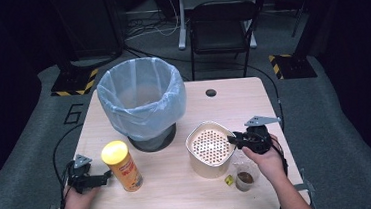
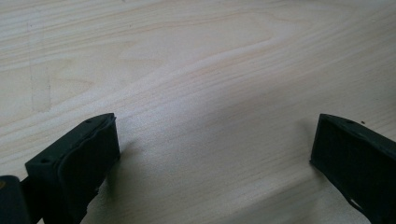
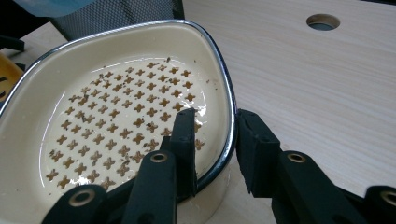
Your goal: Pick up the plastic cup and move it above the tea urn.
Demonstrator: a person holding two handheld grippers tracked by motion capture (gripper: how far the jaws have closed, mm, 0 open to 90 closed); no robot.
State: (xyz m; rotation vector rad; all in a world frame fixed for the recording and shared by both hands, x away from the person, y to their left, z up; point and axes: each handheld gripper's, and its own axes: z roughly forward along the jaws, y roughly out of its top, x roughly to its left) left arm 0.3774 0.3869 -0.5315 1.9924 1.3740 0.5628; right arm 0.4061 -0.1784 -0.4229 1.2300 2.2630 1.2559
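One rim grip is being held: the right gripper (image 3: 212, 140) is clamped on the strainer pot (image 1: 210, 148); emptying is pending, the left gripper (image 2: 210, 158) being held apart.

1. The tabletop (image 1: 253, 99) is pale wood grain, with a round cable hole (image 1: 210, 92) close to its far edge.
2. A bin (image 1: 142, 104) lined with a pale blue bag stands towards the far left corner.
3. A yellow-lidded canister (image 1: 122, 165) stands upright near the left edge.
4. A cream strainer pot (image 1: 210, 148) with a perforated insert sits right of centre.
5. A small glass jar (image 1: 244, 178) stands near the near right corner, with a yellow scrap (image 1: 228, 180) just beside it.
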